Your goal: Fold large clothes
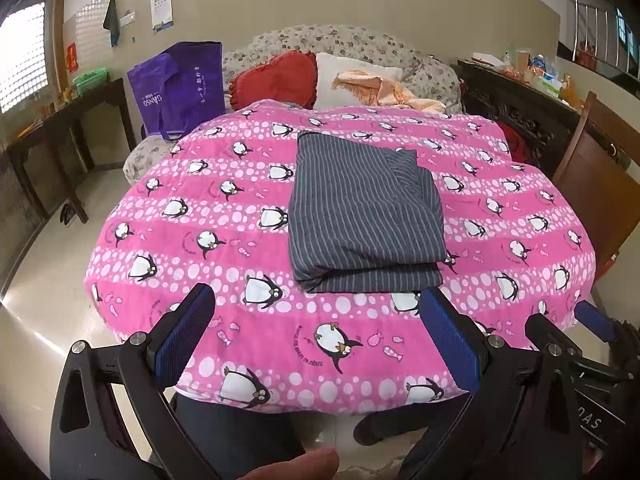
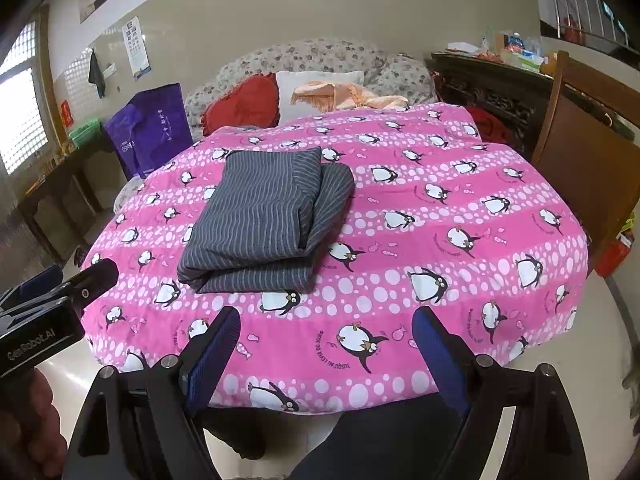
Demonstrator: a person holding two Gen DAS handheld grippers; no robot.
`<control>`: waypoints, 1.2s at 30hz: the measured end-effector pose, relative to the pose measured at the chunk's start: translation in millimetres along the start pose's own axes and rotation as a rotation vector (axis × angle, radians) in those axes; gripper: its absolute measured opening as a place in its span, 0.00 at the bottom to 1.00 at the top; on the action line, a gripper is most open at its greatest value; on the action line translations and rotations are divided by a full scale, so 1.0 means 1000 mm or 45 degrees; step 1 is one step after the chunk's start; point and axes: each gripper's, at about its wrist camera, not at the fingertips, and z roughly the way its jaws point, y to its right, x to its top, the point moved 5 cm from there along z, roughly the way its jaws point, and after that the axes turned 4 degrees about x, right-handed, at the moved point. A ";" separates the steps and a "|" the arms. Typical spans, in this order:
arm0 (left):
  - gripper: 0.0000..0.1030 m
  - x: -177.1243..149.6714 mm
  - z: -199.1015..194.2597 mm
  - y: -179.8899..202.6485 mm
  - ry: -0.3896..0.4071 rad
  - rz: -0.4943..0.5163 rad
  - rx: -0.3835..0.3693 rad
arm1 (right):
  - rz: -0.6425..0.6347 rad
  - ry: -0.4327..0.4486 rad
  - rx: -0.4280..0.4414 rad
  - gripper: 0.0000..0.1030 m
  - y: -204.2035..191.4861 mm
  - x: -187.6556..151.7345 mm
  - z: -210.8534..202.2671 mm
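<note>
A dark grey garment with thin pale stripes point(image 1: 364, 216) point(image 2: 260, 216) lies folded into a thick rectangle on a table under a pink penguin-print cover point(image 1: 224, 216) point(image 2: 460, 184). My left gripper point(image 1: 316, 300) hangs open over the table's near edge, just short of the fold's front edge, with nothing between its blue pads point(image 1: 450, 340). My right gripper point(image 2: 324, 320) is open too, held near the front edge to the right of the garment, its pads point(image 2: 438, 354) bare. The right gripper's fingers point(image 1: 592, 318) show at the lower right of the left wrist view, and the left gripper's body point(image 2: 48, 312) sits at the left edge of the right wrist view.
Behind the table stands a floral sofa point(image 1: 360, 44) with a red cushion point(image 1: 276, 80), a white pillow and an orange cloth point(image 1: 384, 90). A purple bag point(image 1: 180, 84) leans at its left. A wooden chair point(image 2: 588, 152) is at the right, a dark side table point(image 1: 68, 120) at the left.
</note>
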 end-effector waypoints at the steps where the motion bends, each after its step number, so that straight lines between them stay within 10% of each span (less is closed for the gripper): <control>1: 0.99 0.000 0.000 0.000 -0.002 0.000 0.001 | -0.001 0.001 0.002 0.83 -0.001 0.000 0.000; 36: 0.99 -0.008 0.002 0.006 0.017 -0.011 -0.069 | -0.017 -0.003 0.015 0.83 -0.004 -0.002 0.000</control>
